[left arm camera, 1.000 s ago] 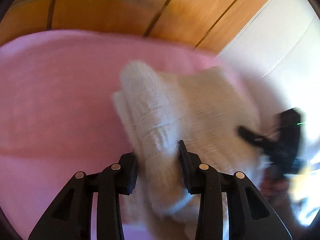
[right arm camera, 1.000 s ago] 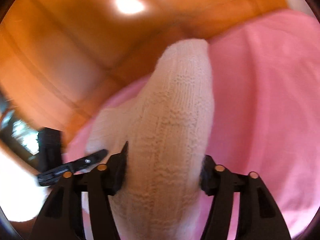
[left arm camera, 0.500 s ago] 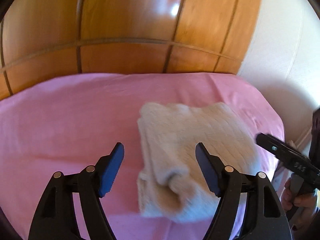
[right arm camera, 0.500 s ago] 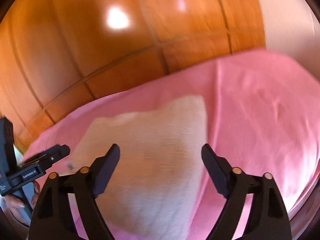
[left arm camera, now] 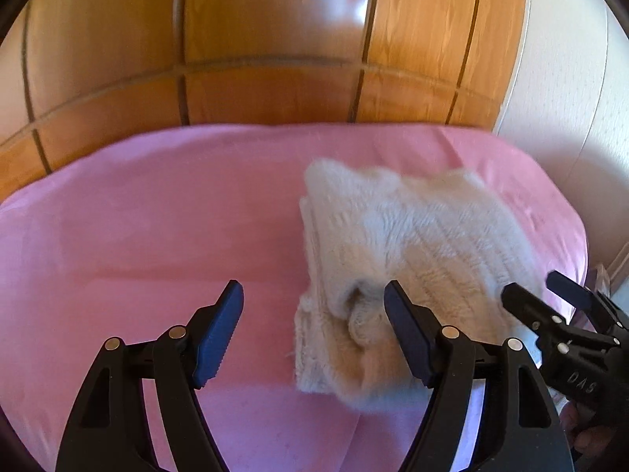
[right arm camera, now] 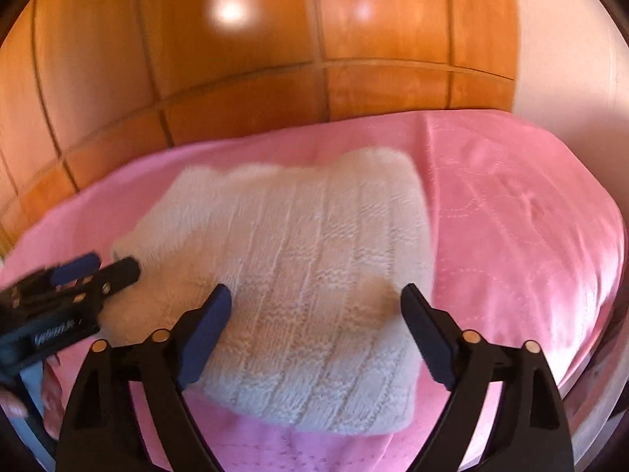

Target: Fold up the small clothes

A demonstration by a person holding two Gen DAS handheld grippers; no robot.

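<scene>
A cream knitted garment (left arm camera: pixel 409 251) lies folded on the pink cloth (left arm camera: pixel 157 216); it also shows in the right wrist view (right arm camera: pixel 310 251). My left gripper (left arm camera: pixel 314 314) is open and empty, its right finger at the garment's near left corner. My right gripper (right arm camera: pixel 314 322) is open and empty, hovering over the garment's near edge. The right gripper appears at the right edge of the left wrist view (left arm camera: pixel 550 306), and the left gripper appears at the left of the right wrist view (right arm camera: pixel 98 267).
The pink cloth (right arm camera: pixel 511 236) covers a rounded surface whose edge drops off at the right. Wooden panelled doors (left arm camera: pixel 275 59) stand close behind it. A white wall (left arm camera: pixel 570 98) is at the right.
Both grippers let go of the garment and opened, then pulled back from it. The garment now lies folded flat on the pink cloth.
</scene>
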